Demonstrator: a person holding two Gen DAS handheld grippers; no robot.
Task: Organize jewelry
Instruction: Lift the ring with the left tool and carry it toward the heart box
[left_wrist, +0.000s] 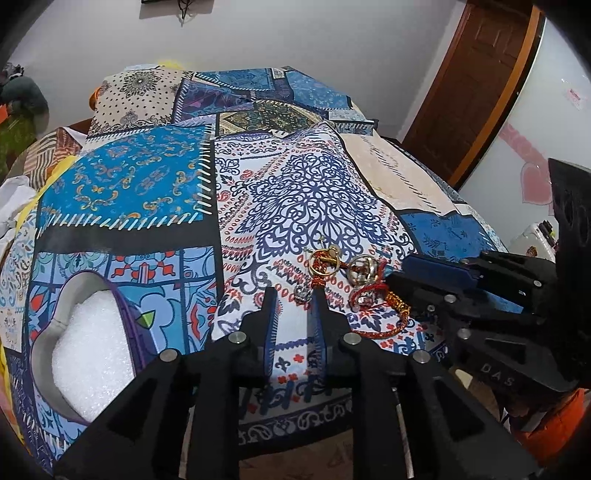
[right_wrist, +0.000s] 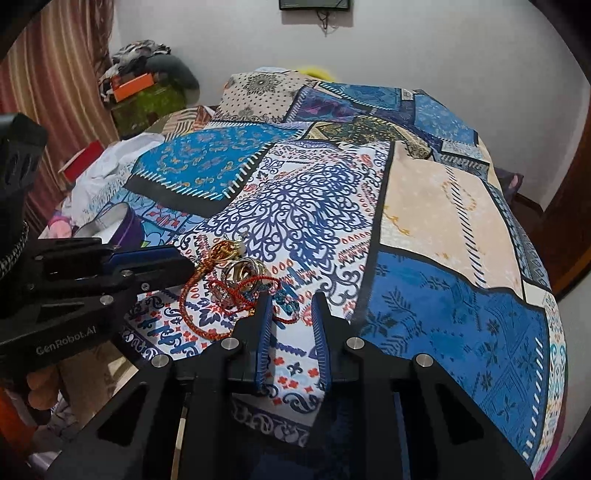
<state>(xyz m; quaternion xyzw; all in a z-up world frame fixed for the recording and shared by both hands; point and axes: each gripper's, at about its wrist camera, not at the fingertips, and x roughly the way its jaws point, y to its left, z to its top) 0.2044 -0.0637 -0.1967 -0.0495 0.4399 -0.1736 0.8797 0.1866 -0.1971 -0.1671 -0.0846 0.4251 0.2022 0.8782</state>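
Hand-held gripper — jewelry just ahead, unheld.

We read only two markings. In the right wrist view, pale letters on the black body of the left tongs spell "GenRobot.AI", running along its lower flank at the left edge of the picture. In the left wrist view, the black body of the right tongs carries raised letters of which we can make out "D A S"; whether more letters follow we cannot tell. A white cupboard door at the right of that view bears a small pink sticker with red print, too small and blurred for us to read.
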